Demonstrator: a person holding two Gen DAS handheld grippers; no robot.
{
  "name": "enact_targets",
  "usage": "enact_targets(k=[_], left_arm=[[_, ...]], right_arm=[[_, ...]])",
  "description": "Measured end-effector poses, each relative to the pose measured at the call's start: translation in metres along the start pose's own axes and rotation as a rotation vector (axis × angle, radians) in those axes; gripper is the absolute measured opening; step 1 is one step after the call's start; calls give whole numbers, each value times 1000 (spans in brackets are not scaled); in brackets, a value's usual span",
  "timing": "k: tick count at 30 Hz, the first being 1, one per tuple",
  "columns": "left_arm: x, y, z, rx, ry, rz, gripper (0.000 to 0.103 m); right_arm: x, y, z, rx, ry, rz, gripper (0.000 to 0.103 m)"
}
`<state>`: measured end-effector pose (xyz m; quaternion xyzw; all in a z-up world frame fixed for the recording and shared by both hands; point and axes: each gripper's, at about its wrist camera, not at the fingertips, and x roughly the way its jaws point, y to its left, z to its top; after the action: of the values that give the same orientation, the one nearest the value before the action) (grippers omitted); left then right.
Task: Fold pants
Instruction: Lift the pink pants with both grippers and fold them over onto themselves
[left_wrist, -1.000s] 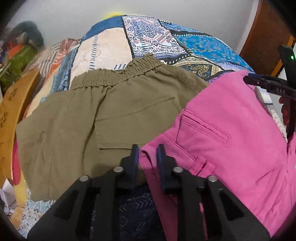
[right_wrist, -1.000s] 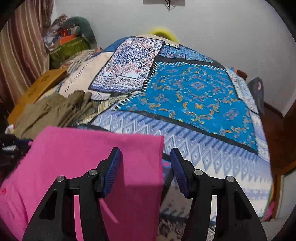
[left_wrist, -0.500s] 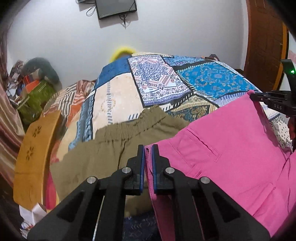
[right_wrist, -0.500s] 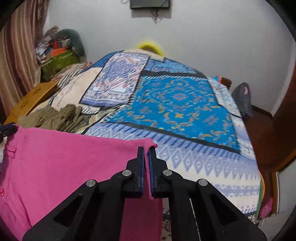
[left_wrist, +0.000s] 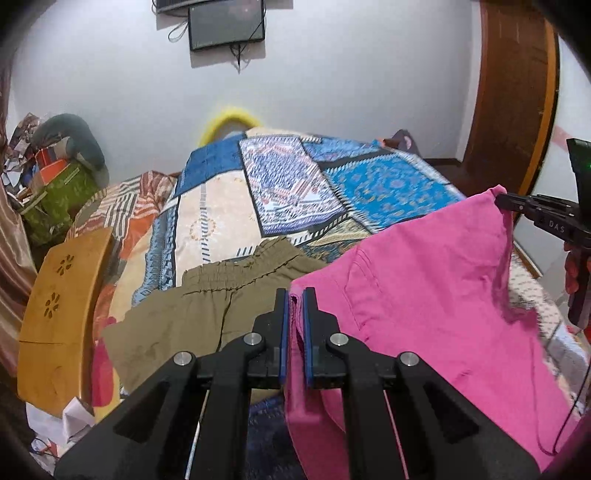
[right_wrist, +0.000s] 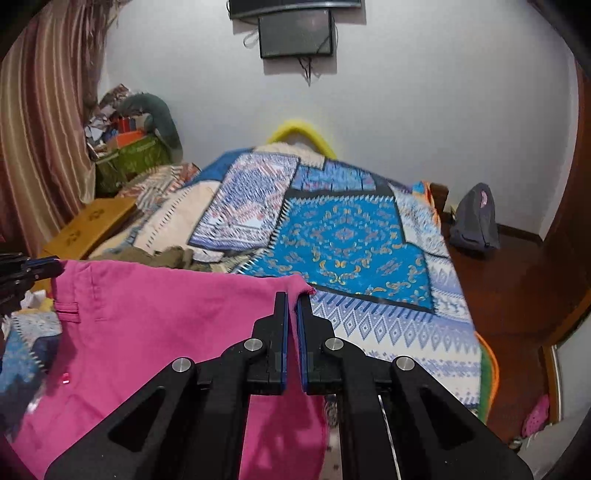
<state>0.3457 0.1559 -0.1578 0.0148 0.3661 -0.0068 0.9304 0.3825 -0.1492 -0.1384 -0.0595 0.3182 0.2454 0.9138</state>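
The pink pants (left_wrist: 424, 295) hang stretched in the air between my two grippers, above the near end of the bed. My left gripper (left_wrist: 294, 295) is shut on one waistband corner. My right gripper (right_wrist: 291, 299) is shut on the other corner of the pink pants (right_wrist: 147, 332). In the left wrist view the right gripper (left_wrist: 498, 197) shows at the far right, pinching the cloth. In the right wrist view the left gripper (right_wrist: 55, 267) shows at the far left edge. The lower part of the pants hangs down out of view.
Olive green pants (left_wrist: 207, 310) lie flat on the bed's patchwork quilt (right_wrist: 351, 236). A wooden board (left_wrist: 62, 306) leans at the bed's left side. Boxes and clutter (left_wrist: 55, 184) sit at the far left. A grey backpack (right_wrist: 476, 225) lies on the floor to the right.
Both grippers have closed on the pink pants' top corners and lifted them up off the bed. The cloth now hangs spread between them and both views tilt up toward the wall.
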Motion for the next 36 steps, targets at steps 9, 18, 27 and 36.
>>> enact_targets(k=[9, 18, 27, 36], left_arm=[[-95, -18, -9, 17, -62, -32, 6], [-162, -37, -46, 37, -63, -58, 6], [-206, -51, -109, 49, -44, -76, 6], [-200, -64, -175, 50, 69, -119, 6]], right_arm=[[-91, 14, -8, 32, -67, 16, 4], [-164, 27, -37, 44, -81, 19, 4], [-207, 43, -94, 102, -79, 50, 4], [-203, 53, -162, 115, 45, 39, 4]])
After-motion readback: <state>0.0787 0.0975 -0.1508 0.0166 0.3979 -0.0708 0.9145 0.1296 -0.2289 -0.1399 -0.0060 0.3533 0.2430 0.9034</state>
